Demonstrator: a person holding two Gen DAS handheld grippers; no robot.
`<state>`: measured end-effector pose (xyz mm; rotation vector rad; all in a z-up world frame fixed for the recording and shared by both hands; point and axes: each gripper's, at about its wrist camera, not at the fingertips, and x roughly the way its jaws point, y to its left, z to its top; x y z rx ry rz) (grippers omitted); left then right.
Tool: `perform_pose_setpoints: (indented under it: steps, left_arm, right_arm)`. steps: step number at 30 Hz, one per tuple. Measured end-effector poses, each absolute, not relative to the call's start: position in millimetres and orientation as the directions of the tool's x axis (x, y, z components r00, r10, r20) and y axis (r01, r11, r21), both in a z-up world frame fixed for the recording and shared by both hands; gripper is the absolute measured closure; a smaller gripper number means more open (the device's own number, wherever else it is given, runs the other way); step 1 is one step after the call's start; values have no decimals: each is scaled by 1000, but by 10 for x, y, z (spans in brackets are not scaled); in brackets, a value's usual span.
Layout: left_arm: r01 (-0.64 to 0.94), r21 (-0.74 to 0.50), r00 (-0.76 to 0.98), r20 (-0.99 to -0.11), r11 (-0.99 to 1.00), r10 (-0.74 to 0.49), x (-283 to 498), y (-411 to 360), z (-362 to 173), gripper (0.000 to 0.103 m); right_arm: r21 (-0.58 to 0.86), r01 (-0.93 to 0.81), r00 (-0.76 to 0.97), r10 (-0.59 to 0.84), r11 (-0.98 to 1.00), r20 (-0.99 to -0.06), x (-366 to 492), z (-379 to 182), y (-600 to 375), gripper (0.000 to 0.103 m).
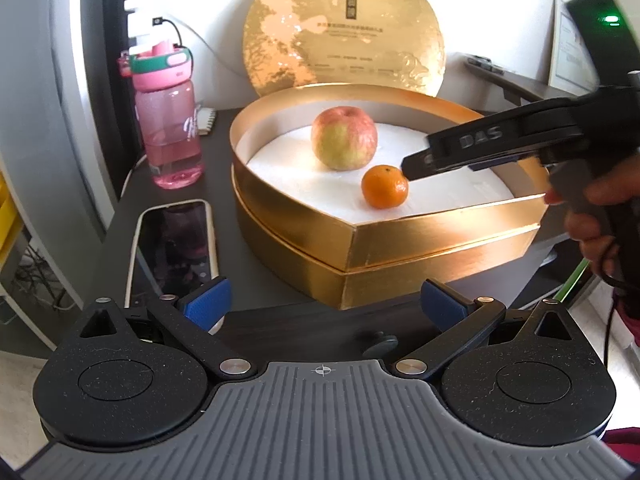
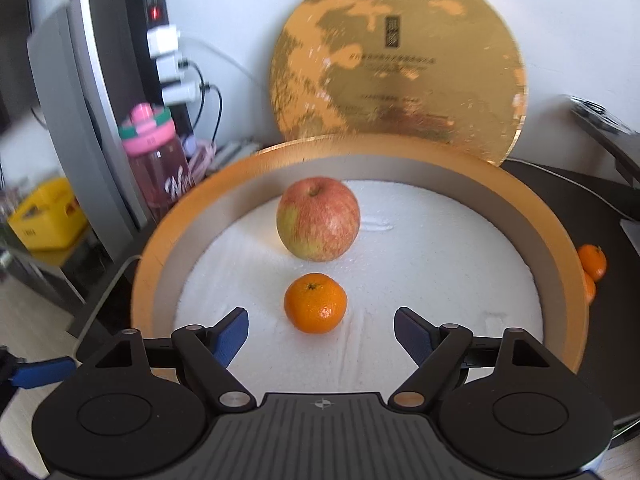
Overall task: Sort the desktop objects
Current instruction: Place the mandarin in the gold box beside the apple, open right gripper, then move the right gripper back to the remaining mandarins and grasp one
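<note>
A gold box (image 1: 400, 236) with a white liner holds a red-yellow apple (image 1: 344, 138) and a small orange mandarin (image 1: 385, 186) in front of it. In the right wrist view the apple (image 2: 319, 224) and the mandarin (image 2: 315, 303) lie on the white liner inside the gold box (image 2: 144, 280). My right gripper (image 2: 320, 334) hovers over the liner, open, with the mandarin just ahead of its blue pads and nothing between them. From the left wrist it shows as a black tool (image 1: 416, 166) beside the mandarin. My left gripper (image 1: 324, 304) is open and empty before the box.
A phone (image 1: 172, 248) lies left of the box and a pink water bottle (image 1: 168, 120) stands behind it. The round gold lid (image 1: 344, 28) leans on the wall. Two more mandarins (image 2: 592, 262) lie right of the box. A hand (image 1: 592, 216) grips the right tool.
</note>
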<state>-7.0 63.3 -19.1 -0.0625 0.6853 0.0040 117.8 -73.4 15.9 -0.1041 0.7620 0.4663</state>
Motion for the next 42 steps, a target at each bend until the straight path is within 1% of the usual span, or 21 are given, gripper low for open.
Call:
perform_pose_setpoints:
  steps: [9,15,21,23,25,30,38,42]
  left_arm:
    - [-15,-37,777,-630,999,-12,-56,482,-106,0]
    - [-4,-35,794,-607,999,-18,-19,357,-5,0]
    - [23,-26,809,-587,999,-34,57,187,95,0]
    - [43,-22,811,-584,999,-47,79,122,116,0]
    - [63,-19,809,-584,998,-62,98,65,119,0]
    - [79,-5,798,-600,997,-67,141,-28,91,0]
    - [58,-8,796,-603,998,-51,232,-14,113,0]
    - [47,-12,796,-604,999,-45,283,0,129,0]
  right_arm:
    - [132,-415,668,400,900,-627,970,287,-1059,21]
    - [167,-416,663,424,894,-617,931,273,-1236,21]
    - [173,-382,687,404,908,-604,925,292,-1461,20]
    - [176,-373,693,399,911,-601,914,293,-1540,18]
    - [173,-368,692,393,914,-605,907,274,-1581,14]
    - [177,-369,691,396,913,-605,883,233,-1643,14]
    - [194,-365,702,406,911,-585,921,230,-1736,14]
    - [191,-325,742,375,926,-556,967,255,-1849,17]
